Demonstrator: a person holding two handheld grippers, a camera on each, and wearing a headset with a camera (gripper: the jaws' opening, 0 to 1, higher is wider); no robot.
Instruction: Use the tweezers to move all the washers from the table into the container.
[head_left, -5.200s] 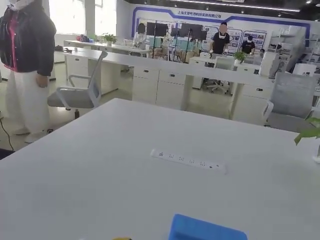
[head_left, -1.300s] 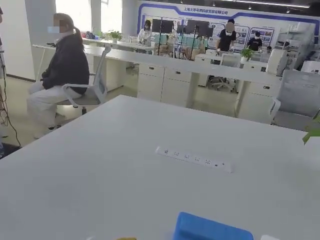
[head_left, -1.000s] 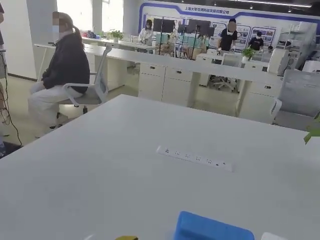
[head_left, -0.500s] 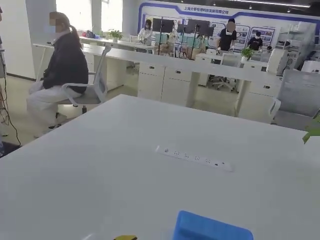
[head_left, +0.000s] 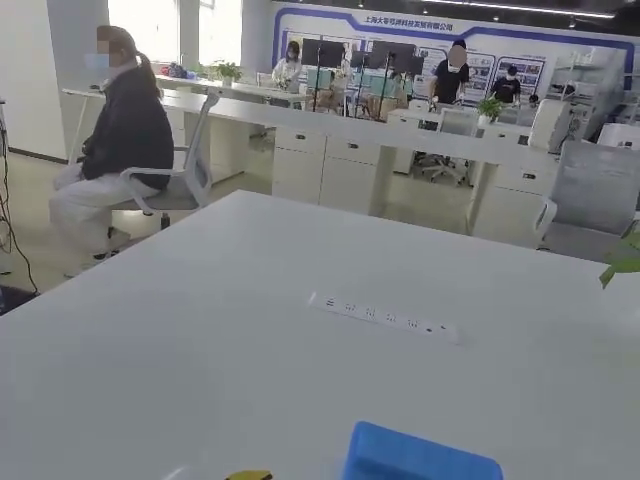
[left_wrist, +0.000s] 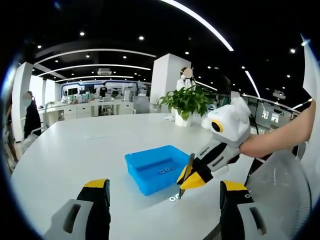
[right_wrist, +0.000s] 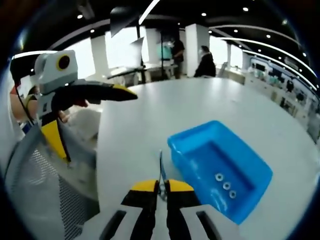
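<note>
**Q:** Why does the right gripper (right_wrist: 162, 187) point down at the table (left_wrist: 75, 150)?

**A:** Its jaws are clenched on the tweezers (right_wrist: 161, 167), a thin blade rising between them at the bottom centre of the right gripper view. In the left gripper view the tweezer tip comes down at lower centre onto a washer (left_wrist: 172, 199). That washer lies on the table just beside the near wall of the blue container (left_wrist: 142, 182). The pose suits a pick-up, which is judged to be the step in hand.

**Q:** And the left gripper (left_wrist: 165, 186)?

**A:** Released. Its two yellow-tipped jaws stand wide apart at the bottom of its own view, grasping nothing. It appears to be held aside, clear of the work.

**Q:** Where do the washers lie?

**A:** Three washers (right_wrist: 226, 184) rest in a row on the container floor, right of centre in the right gripper view. At least one lies on the table, so the task seems unfinished. Whether the tip grips that washer cannot be told.
</note>
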